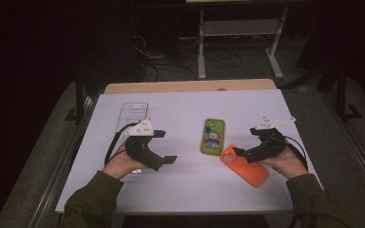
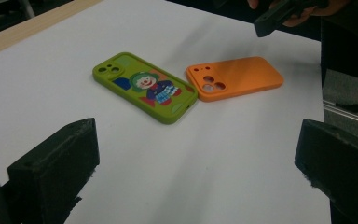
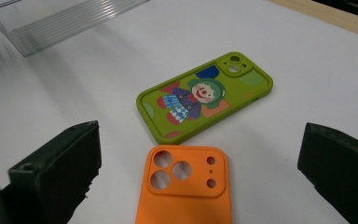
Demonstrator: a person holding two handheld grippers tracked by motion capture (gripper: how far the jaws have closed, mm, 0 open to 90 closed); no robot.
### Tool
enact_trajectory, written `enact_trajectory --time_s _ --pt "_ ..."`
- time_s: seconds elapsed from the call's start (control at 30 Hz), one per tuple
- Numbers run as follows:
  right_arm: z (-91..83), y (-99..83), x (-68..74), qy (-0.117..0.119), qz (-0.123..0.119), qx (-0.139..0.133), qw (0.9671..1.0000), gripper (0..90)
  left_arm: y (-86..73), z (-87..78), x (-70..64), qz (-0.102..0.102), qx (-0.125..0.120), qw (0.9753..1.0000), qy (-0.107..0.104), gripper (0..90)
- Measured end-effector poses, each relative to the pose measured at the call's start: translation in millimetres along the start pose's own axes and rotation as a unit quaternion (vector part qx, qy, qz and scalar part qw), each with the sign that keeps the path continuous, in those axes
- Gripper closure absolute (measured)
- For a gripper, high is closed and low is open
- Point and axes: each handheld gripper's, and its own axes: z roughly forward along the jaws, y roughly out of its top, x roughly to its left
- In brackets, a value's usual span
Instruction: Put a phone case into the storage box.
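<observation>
White tabletop (image 1: 190, 190) from above: the left tongs (image 1: 164, 146) and right tongs (image 1: 237, 153), both released, flank a green clown phone case (image 1: 213, 136) touching an orange phone case (image 1: 245, 166). Left gripper view: glossy green case (image 2: 144, 86), matte orange case (image 2: 235, 77), corners meeting. Right gripper view: the orange case's (image 3: 185, 191) camera cutouts lie between spread jaws, a ribbed clear tray (image 3: 60, 18) beyond.

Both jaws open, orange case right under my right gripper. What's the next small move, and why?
Probably ease the right gripper down onto the orange case: its jaws stand wide open either side of the case's camera end, holding nothing. The green case lies close beside it, so keep clear.
</observation>
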Motion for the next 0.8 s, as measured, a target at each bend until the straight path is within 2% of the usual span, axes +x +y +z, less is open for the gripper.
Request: enact_trajectory --time_s 0.17,0.2,0.33,0.5,0.8 --pt "6.2 5.1 -2.6 -0.001 -0.003 0.009 1.0 0.0 1.6 13.4 -4.3 0.001 0.005 1.0 0.003 0.0" --pt "8.0 5.4 -3.5 -0.002 -0.004 0.013 0.9999 0.0 0.8 16.6 -6.1 -0.004 0.007 1.0 0.003 0.0" --pt "14.4 5.4 -4.8 -0.003 -0.005 0.026 0.9996 0.0 -2.8 25.2 -8.6 -0.001 0.017 0.9998 -0.004 0.0" --pt "18.8 2.5 -5.0 0.004 0.002 0.071 0.9975 0.0 -7.9 33.8 -8.8 0.007 0.031 0.9995 -0.008 0.0" --pt "22.4 0.1 -2.8 0.01 0.01 0.11 0.9938 0.0 -9.5 38.5 -9.3 0.004 0.037 0.9992 -0.015 0.0"
